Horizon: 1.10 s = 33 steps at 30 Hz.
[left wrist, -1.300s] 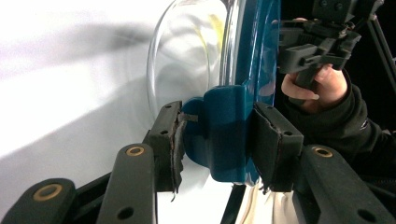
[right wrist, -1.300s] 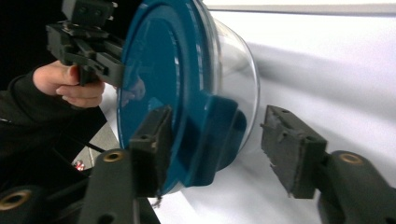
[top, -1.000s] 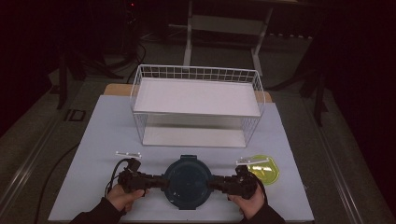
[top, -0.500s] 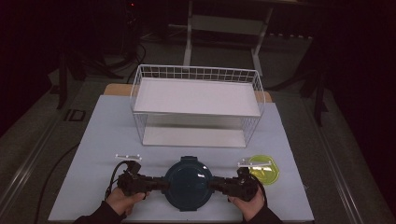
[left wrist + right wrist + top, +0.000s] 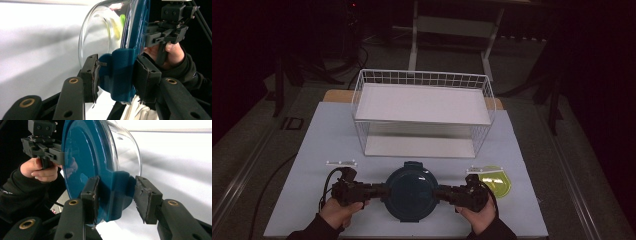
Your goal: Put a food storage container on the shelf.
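A round glass container with a dark blue lid (image 5: 410,192) is near the table's front edge, between my two grippers. My left gripper (image 5: 382,191) comes in from the left. Its pads are clamped on the lid's blue side latch (image 5: 120,72), one pad (image 5: 90,75) on each face. My right gripper (image 5: 438,194) holds the opposite latch (image 5: 117,192), with its pads against both sides. The glass bowl (image 5: 125,150) is see-through, and something yellow-green shows through it (image 5: 122,20). A hand holds each gripper.
A white wire basket shelf (image 5: 422,79) with two white decks stands behind the container at mid-table. A yellow-green round lid (image 5: 496,181) lies just right of my right gripper. A small clear strip (image 5: 341,162) lies behind my left gripper. The mat (image 5: 312,150) is pale.
The left gripper and its side of the container have risen slightly. The right hand has stayed where it was, and both grips are unchanged.
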Each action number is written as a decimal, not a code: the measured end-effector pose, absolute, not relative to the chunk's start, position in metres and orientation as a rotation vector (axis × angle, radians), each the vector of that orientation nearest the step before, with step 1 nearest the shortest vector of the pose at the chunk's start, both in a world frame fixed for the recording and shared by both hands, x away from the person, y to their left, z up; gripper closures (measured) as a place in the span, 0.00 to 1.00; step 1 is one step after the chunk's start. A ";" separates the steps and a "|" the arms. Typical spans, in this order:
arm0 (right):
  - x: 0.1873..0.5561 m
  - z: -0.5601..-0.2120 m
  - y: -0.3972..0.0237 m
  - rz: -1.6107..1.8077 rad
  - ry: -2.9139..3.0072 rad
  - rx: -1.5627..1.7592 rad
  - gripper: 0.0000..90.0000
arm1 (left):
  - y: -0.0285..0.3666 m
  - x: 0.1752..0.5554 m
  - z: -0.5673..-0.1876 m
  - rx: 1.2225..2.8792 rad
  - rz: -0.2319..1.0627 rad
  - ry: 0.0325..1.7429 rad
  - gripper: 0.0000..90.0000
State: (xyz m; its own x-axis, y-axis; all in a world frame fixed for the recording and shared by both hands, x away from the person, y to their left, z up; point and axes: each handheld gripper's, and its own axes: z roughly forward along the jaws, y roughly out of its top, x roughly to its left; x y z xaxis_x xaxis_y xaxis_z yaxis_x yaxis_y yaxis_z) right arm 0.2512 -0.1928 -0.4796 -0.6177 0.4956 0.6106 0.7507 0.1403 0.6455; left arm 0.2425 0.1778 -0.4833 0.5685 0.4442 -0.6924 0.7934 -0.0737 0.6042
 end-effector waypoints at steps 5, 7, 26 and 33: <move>0.253 -0.469 -0.192 -1.491 -2.167 -1.220 0.62 | 0.178 0.245 -0.472 1.688 -0.387 1.032 0.63; 0.254 -0.463 -0.193 -1.499 -2.172 -1.220 0.62 | 0.177 0.247 -0.467 1.686 -0.378 1.021 0.63; 0.279 -0.403 -0.195 -1.617 -2.179 -1.210 0.62 | 0.178 0.272 -0.415 1.634 -0.328 0.975 0.63; 0.292 -0.382 -0.193 -1.660 -2.183 -1.194 0.62 | 0.179 0.284 -0.395 1.612 -0.289 0.955 0.63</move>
